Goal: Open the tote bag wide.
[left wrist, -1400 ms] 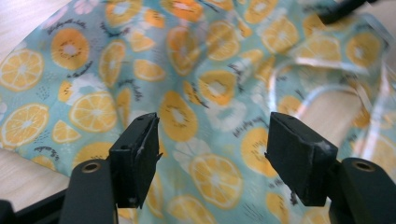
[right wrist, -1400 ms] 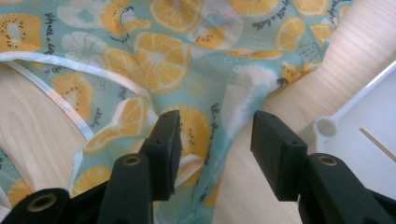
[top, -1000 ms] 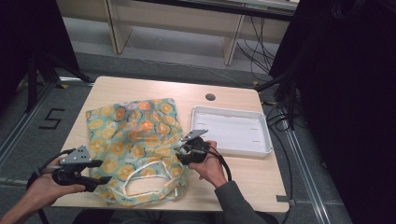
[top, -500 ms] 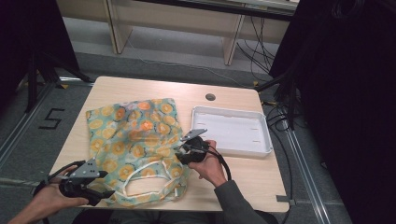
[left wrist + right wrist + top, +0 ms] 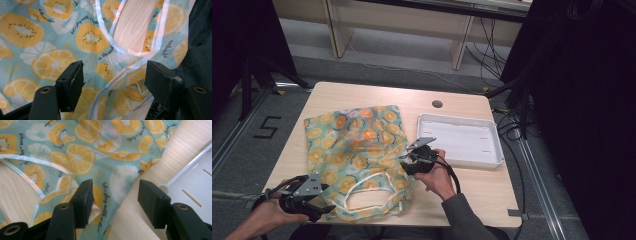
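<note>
The fruit-print cloth bag (image 5: 354, 155) lies flat on the wooden table (image 5: 462, 100), its long axis running from the far edge toward the person, with the white-trimmed handle loops (image 5: 372, 192) at the near end; a white tray (image 5: 492, 150) sits just beside it on the right; the left gripper (image 5: 319, 202) is at the bag's near left corner, jaws standing apart with nothing pinched, and in the left gripper view (image 5: 113, 85) the white trim of a handle (image 5: 110, 45) runs up between them; the right gripper (image 5: 409, 162) sits at the bag's right edge, its jaws having just been opening, and in the right gripper view (image 5: 115, 202) they straddle the cloth's edge without pressing on it; the handles lie nearer the left gripper, forward and to its right, so any grasp of the opening probably falls to that hand, while the right one seems placed to take the side hem
</note>
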{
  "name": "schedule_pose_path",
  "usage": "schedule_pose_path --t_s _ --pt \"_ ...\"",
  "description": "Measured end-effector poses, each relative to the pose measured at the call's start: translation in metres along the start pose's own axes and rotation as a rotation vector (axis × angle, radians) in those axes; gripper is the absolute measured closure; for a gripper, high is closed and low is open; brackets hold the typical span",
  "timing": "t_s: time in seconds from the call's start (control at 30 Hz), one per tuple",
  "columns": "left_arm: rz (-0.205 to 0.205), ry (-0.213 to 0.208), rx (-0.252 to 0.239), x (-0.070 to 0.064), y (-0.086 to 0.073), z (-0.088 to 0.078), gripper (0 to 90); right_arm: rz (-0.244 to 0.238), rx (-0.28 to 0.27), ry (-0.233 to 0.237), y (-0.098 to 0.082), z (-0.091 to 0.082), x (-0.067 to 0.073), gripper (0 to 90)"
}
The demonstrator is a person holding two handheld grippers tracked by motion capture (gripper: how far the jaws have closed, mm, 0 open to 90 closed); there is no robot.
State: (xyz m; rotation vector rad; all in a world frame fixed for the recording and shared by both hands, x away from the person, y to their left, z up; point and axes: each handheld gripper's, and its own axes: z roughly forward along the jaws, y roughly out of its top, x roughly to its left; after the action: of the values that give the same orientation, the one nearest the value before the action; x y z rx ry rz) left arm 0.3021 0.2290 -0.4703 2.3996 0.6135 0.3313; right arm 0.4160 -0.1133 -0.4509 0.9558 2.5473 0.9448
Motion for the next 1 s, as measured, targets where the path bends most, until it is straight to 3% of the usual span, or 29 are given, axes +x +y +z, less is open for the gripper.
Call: schedule_pose_path --t_s 0.03,0.23,0.4,0.53,0.63,0.73,0.8,0.87,0.9,0.97,1.0 --pt "0.015 0.004 0.006 -0.002 0.001 0.003 31.6 -0.001 0.016 0.002 0.0 -0.002 0.0 46.6" --pt "0.044 -0.012 0.045 -0.004 0.003 0.011 33.6 -0.002 -0.013 -0.013 -0.001 -0.001 -0.001 46.2" --pt "0.042 -0.023 0.088 -0.003 0.0 0.014 37.4 0.013 0.008 0.001 -0.001 -0.003 -0.001 46.0" --pt "0.011 -0.011 0.107 0.001 -0.001 0.015 41.0 0.0 0.006 0.01 0.0 -0.003 0.0 46.0" --pt "0.007 0.003 0.132 0.003 -0.003 0.018 55.6 0.004 -0.003 0.006 -0.001 -0.001 0.0 45.9" --pt "0.012 0.012 0.143 0.006 -0.004 0.017 77.1 0.005 0.004 0.009 0.0 -0.003 0.0 45.7" --pt "0.012 0.037 0.121 0.008 0.0 0.009 86.8 -0.008 -0.023 0.002 0.001 -0.004 -0.001 45.6" --pt "0.018 0.049 0.106 0.008 0.002 0.007 88.8 0.007 -0.033 -0.006 0.002 -0.006 0.0 45.5" --pt "0.005 0.084 0.05 0.009 0.007 0.0 88.9 0.006 -0.057 0.006 0.005 -0.013 0.0 45.3" --pt "-0.005 0.098 0.023 0.011 0.011 -0.004 89.0 0.007 -0.076 0.039 0.009 -0.024 0.004 45.2" --pt "-0.018 0.122 -0.022 0.017 0.018 -0.013 89.1 0.005 -0.121 0.056 0.011 -0.026 0.009 45.1"
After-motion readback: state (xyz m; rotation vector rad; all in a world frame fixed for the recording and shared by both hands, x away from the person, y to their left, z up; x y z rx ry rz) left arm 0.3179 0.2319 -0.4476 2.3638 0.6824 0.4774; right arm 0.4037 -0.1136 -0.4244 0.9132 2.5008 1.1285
